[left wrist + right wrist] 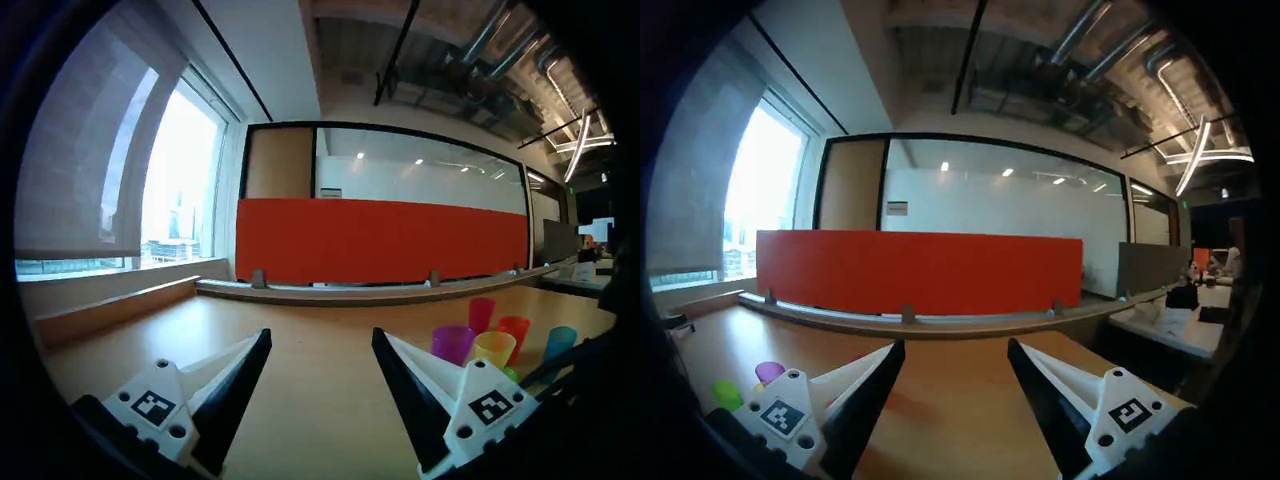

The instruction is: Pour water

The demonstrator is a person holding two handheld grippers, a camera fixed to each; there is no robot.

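Left gripper (320,332): fingers are standing wide apart, gripping nothing; bare table (320,416) is showing between them.
Right gripper (956,342): fingers are likewise spread, nothing between them.
Cups, left gripper view: a cluster is standing on the table beyond the right-hand finger: purple cup (453,342), pink cup (481,314), orange cup (514,334), yellow cup (494,348), blue cup (559,342).
Cut off: the finger is covering the lower parts of the purple and yellow cups; a green cup (510,374) is peeking out as a sliver; a dark cable (572,360) is crossing the blue cup's base.
Cups, right gripper view: the purple cup (770,370) and green cup (726,392) are sitting low at the left, partly behind the left-hand finger; contents cannot be told.
Markings: each finger is carrying a black-and-white square code tag (152,406).
Writing: a small sign (330,192) is hanging above the orange partition (380,240); too small to read.
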